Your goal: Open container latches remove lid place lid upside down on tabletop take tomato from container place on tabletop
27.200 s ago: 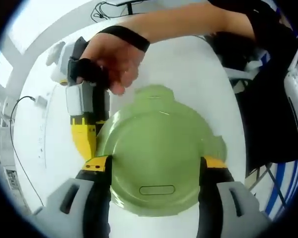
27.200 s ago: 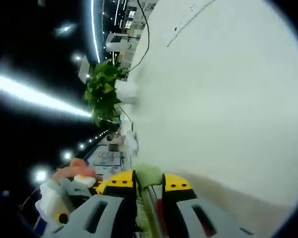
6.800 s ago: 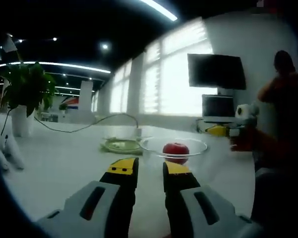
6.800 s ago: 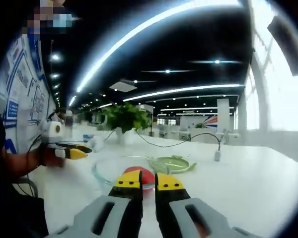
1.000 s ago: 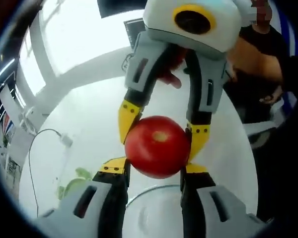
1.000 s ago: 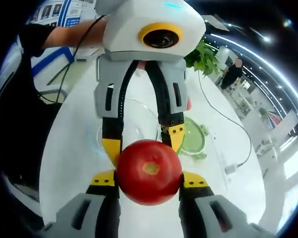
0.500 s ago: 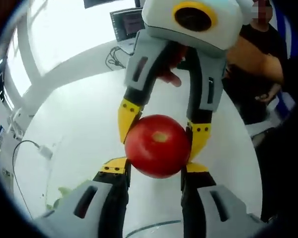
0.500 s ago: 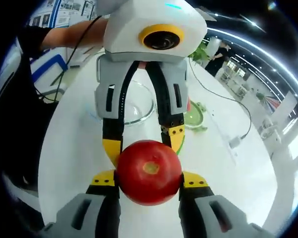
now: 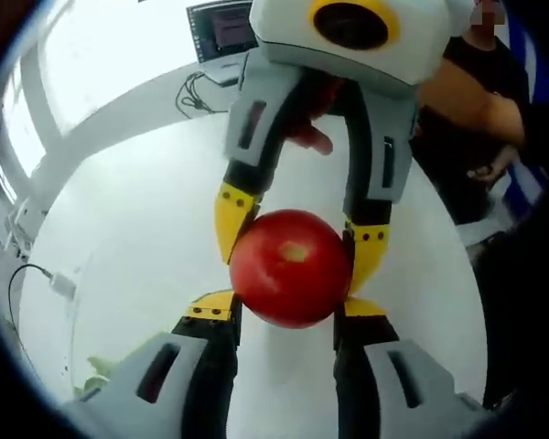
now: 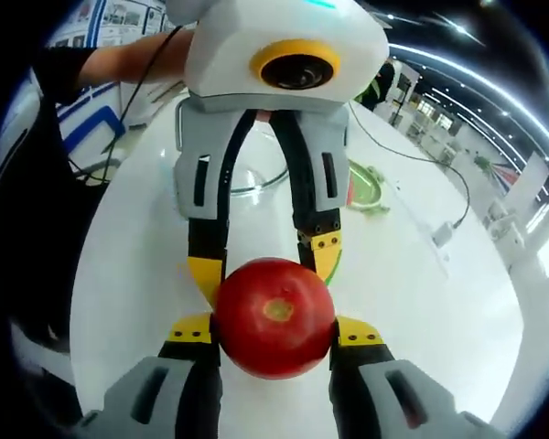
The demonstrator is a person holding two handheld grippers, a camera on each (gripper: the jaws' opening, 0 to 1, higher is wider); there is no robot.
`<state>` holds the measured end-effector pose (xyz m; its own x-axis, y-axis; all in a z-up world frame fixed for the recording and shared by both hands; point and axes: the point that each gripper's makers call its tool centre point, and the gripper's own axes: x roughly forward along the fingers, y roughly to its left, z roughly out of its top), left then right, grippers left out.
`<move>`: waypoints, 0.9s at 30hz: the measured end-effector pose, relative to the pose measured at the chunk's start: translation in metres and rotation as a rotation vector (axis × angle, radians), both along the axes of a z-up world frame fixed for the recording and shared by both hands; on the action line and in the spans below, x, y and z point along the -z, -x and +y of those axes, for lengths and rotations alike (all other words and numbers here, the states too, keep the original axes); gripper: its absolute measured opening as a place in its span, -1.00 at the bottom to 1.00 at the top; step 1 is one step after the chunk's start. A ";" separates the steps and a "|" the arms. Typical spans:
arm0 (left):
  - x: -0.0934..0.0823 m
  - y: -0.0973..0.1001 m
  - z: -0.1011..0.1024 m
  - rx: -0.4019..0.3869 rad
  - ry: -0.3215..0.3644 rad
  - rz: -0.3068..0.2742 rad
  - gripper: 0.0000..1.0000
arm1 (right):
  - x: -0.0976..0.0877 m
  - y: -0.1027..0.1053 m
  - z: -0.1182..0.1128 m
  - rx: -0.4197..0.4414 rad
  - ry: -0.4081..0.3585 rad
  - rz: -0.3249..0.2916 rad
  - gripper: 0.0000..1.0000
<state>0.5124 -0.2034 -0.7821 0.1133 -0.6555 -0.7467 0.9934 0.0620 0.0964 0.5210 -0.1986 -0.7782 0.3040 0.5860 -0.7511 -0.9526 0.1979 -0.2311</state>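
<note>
A red tomato [image 9: 291,268] hangs above the white tabletop [image 9: 137,229], pinched from two opposite sides. My left gripper [image 9: 288,309] is shut on its near side in the left gripper view. My right gripper [image 9: 299,236] reaches in from the top and is shut on it too. In the right gripper view the same tomato [image 10: 274,317] sits between my right gripper [image 10: 274,333] and the facing left gripper [image 10: 265,263]. The glass container [image 10: 256,187] stands behind the left gripper, partly hidden by its fingers. The green lid [image 10: 371,198] lies beside it on the table.
A person's hand and sleeve [image 9: 457,91] hold the right gripper, and an arm [image 10: 119,59] holds the left one. A cable with a plug [image 9: 59,285] lies at the table's edge. A green lid edge [image 9: 96,368] shows low left. A monitor [image 9: 221,27] stands far off.
Both grippers have carried the tomato together away from the glass container, which has left the bottom of the left gripper view. The hold on the tomato is unchanged.
</note>
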 end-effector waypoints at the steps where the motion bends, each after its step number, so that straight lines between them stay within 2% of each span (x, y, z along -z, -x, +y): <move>1: 0.002 0.000 0.000 0.005 -0.002 0.001 -0.37 | 0.002 0.000 -0.001 0.002 -0.002 0.006 -0.16; 8: 0.022 0.005 -0.006 0.007 -0.024 0.036 -0.38 | 0.022 0.003 -0.006 0.011 0.002 0.048 -0.16; 18: 0.027 0.005 -0.010 0.016 -0.021 0.043 -0.38 | 0.028 0.004 -0.012 0.027 -0.008 0.067 -0.16; 27: 0.038 0.005 -0.010 0.018 -0.033 0.050 -0.38 | 0.040 0.004 -0.012 0.041 0.006 0.087 -0.16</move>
<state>0.5074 -0.2136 -0.8202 0.0640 -0.6319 -0.7724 0.9979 0.0420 0.0483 0.5170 -0.2108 -0.8183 0.2609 0.5701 -0.7791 -0.9602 0.2364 -0.1486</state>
